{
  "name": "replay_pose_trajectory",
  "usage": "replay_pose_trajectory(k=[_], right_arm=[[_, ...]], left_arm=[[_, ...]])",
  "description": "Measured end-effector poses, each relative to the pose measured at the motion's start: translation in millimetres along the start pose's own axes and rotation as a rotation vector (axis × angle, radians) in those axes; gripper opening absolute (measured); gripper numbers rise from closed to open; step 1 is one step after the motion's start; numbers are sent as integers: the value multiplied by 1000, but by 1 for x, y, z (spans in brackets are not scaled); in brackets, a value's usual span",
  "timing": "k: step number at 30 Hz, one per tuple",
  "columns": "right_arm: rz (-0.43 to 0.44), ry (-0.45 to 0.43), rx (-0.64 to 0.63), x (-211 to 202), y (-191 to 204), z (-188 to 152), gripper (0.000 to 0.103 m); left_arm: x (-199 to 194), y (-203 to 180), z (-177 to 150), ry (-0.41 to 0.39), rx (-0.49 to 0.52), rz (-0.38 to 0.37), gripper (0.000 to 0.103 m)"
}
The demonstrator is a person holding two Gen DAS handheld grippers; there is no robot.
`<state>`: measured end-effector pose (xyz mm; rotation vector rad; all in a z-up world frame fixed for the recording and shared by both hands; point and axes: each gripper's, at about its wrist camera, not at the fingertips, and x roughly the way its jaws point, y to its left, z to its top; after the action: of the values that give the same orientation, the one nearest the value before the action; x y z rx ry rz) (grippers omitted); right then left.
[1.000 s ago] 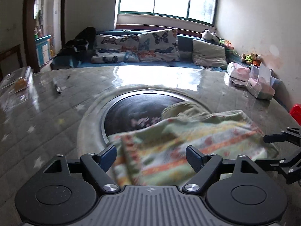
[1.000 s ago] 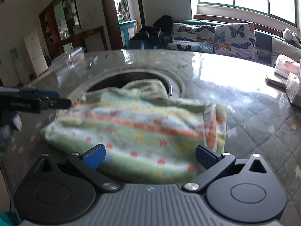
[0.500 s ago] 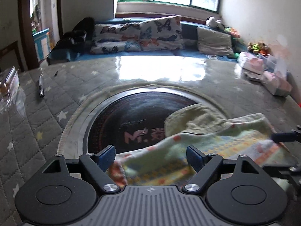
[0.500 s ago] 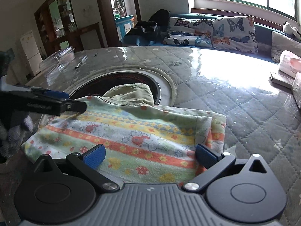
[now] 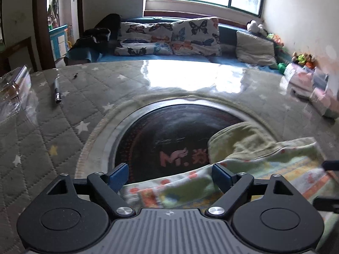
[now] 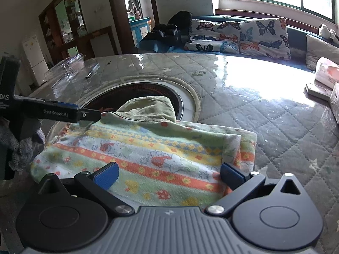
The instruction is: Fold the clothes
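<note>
Just one folded garment [image 6: 148, 158], two claws [image 6: 167, 174] [image 5: 170, 176].

Your left gripper's [image 5: 170, 174] body hid the near edge of the striped garment [image 5: 250, 175] — its right part ran off frame. Boxes at the table's right rim [image 5: 317, 97] were smeared, unreadable. In the right wrist view your gloved hand [image 6: 21, 148] was cut off at the left edge — shelf contents [image 6: 70, 19] too small to tell.
</note>
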<state>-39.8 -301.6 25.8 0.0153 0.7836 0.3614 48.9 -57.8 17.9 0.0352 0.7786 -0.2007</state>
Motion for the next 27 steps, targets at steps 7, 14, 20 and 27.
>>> replay_pose_trajectory(k=[7, 14, 20, 27], right_arm=[[-2, -1, -19, -3, 9, 2, 103], [14, -6, -48, -7, 25, 0, 103], [4, 14, -95, -1, 38, -10, 103], [-8, -9, -133, -10, 53, -10, 103]], left_arm=[[-2, 5, -5, 4, -8, 6, 103], [-18, 10, -14, 0, -14, 11, 103], [-33, 15, -30, -15, -3, 40, 103], [-64, 16, -47, -35, -8, 31, 103]])
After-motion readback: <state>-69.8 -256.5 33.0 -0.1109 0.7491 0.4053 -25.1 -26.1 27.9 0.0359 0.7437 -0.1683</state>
